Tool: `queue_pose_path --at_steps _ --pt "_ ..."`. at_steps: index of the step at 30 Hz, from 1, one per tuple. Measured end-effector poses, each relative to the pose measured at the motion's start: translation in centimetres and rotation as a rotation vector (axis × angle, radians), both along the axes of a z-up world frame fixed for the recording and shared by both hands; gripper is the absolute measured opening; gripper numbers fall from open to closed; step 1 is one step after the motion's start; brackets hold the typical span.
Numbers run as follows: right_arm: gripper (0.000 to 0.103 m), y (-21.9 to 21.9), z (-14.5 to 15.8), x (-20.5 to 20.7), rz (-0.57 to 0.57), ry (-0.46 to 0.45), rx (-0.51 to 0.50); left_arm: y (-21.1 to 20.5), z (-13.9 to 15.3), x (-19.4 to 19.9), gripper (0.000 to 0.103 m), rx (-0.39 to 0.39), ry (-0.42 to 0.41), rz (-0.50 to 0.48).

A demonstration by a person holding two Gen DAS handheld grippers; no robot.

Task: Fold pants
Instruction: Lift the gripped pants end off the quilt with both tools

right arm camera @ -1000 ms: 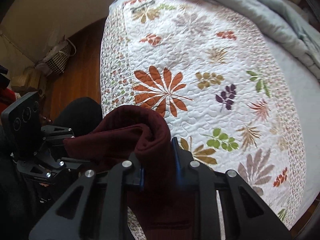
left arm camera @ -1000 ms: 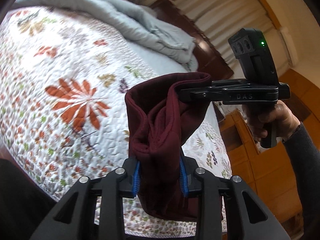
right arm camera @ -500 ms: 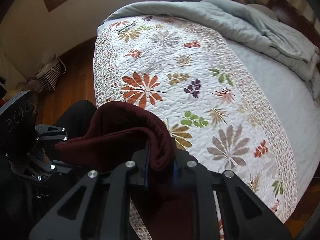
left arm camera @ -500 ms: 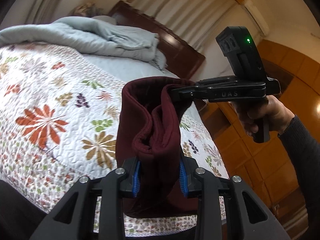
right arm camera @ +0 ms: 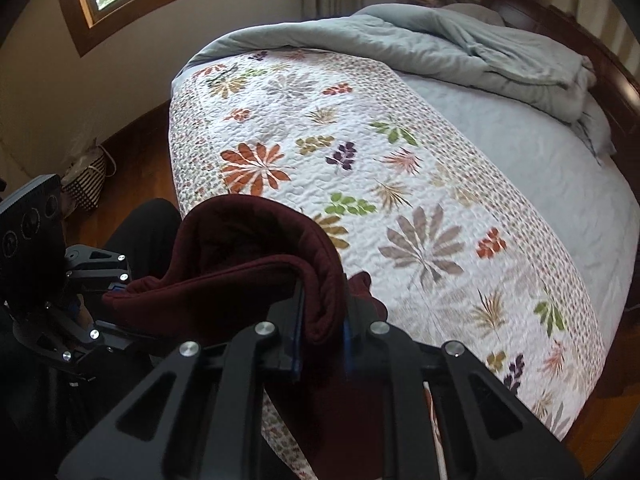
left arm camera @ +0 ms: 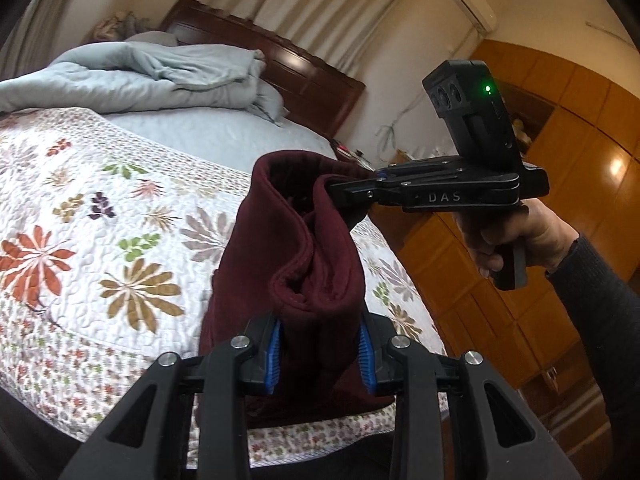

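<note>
1. Pants point(left arm camera: 308, 248), dark maroon, are hanging in the air above the near edge of the bed, stretched between both grippers, with the rest of the cloth drooping below them
2. The left gripper point(left arm camera: 320, 354) is pinching a bunched fold of the fabric between its blue pads point(left arm camera: 273, 360)
3. The right gripper point(right arm camera: 322, 334) is clamping another thick fold, its jaws pressing in on the cloth
4. A floral quilt point(right arm camera: 400, 184) is covering the bed beneath, and a grey duvet point(right arm camera: 440, 48) is lying crumpled near the dark headboard point(left arm camera: 304, 72)
</note>
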State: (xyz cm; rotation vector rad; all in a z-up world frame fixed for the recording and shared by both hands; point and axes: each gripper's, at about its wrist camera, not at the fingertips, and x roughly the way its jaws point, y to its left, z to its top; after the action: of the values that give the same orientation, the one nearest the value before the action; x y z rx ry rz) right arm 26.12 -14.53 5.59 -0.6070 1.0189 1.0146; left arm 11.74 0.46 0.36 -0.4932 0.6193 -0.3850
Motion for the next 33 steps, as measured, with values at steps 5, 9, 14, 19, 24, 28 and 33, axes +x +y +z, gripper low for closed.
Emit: queue_pose_path --at_steps 5,9,14,19,24,28,33 --pt "0.013 -4.0 -0.6 0.0 -0.047 -0.005 0.000 -3.4 0.1 0.6 0.031 0.026 0.001 -0.057" --pt "0.012 -6.7 -1.1 0.0 -0.081 -0.005 0.007 -5.8 -0.1 1.1 0.031 0.044 0.006 -0.100" --pt "0.012 -9.8 -2.3 0.3 -0.119 0.000 0.004 -8.7 -0.8 1.8 0.031 0.055 0.021 -0.156" --pt "0.012 -13.0 -4.2 0.8 -0.147 0.004 -0.016 -11.7 -2.0 2.4 0.030 0.069 0.046 -0.204" --pt "0.012 -15.8 -6.2 1.1 -0.179 0.020 -0.013 -14.4 -3.4 3.2 0.030 0.089 0.073 -0.246" --pt "0.012 -17.8 -7.6 1.3 -0.199 0.027 -0.016 -16.3 -4.6 3.7 0.030 0.105 0.097 -0.278" --pt "0.012 -19.9 -9.4 1.7 -0.223 0.046 -0.007 -18.1 -6.1 4.3 0.030 0.125 0.124 -0.309"
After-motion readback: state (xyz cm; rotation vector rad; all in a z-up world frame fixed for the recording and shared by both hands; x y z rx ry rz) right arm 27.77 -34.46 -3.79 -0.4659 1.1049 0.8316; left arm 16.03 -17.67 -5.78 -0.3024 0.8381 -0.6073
